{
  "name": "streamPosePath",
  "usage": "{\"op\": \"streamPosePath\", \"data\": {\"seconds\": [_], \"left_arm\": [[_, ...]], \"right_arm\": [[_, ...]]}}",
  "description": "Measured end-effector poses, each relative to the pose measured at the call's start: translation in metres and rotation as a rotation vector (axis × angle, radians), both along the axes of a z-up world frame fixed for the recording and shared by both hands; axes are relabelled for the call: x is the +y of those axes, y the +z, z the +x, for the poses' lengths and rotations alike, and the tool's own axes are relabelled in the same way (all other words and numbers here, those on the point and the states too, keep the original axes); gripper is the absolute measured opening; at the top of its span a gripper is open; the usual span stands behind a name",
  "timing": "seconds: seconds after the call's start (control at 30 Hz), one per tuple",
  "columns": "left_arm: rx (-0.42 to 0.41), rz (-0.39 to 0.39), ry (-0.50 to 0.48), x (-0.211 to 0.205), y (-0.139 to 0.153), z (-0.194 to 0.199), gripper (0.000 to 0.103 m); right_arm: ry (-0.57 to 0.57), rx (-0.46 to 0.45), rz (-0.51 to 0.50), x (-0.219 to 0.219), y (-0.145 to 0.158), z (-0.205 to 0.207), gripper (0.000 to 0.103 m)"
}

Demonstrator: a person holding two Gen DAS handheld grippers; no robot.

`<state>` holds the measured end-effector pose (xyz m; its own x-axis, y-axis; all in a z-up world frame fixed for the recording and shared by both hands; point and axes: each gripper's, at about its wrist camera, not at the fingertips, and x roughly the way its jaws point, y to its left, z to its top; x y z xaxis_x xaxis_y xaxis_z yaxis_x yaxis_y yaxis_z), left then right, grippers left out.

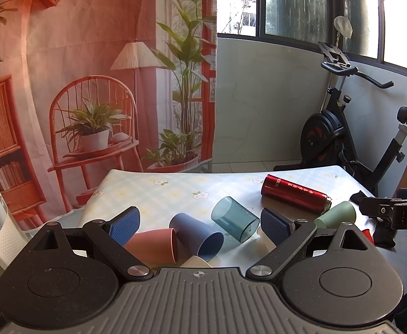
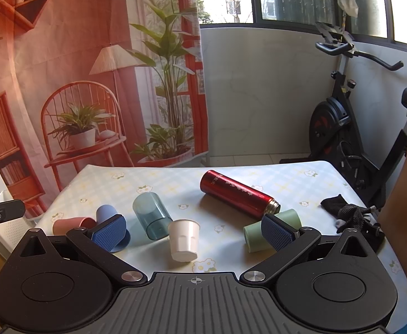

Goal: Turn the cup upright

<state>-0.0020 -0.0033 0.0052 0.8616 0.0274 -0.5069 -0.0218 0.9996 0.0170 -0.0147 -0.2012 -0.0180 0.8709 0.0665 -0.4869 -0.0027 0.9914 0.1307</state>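
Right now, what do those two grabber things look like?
Both look alike. The left gripper and right gripper each have two black fingers tipped with bumpy blue pads. Silver screws join the fingers to round black discs, and a grey ribbed plate with a small crosshair mark sits between them.

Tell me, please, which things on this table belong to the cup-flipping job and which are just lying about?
For the job:
pink cup, on its side
blue cup, on its side
teal clear cup, on its side
green cup, on its side
white cup, upside down

Lying about:
red flask
black cloth
exercise bike
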Motion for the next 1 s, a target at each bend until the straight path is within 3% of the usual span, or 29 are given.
{"op": "streamPosePath", "data": {"seconds": [0.8, 1.0], "left_arm": [[0.020, -0.008, 0.027, 0.002, -0.001, 0.004, 0.095], [0.040, -0.056, -0.028, 0.007, -0.010, 0.009, 0.094]], "right_arm": [[-0.003, 0.009, 0.010, -0.001, 0.006, 0.005, 0.102], [0.001, 0.004, 0.028, 0.001, 0.000, 0.006, 0.102]]}}
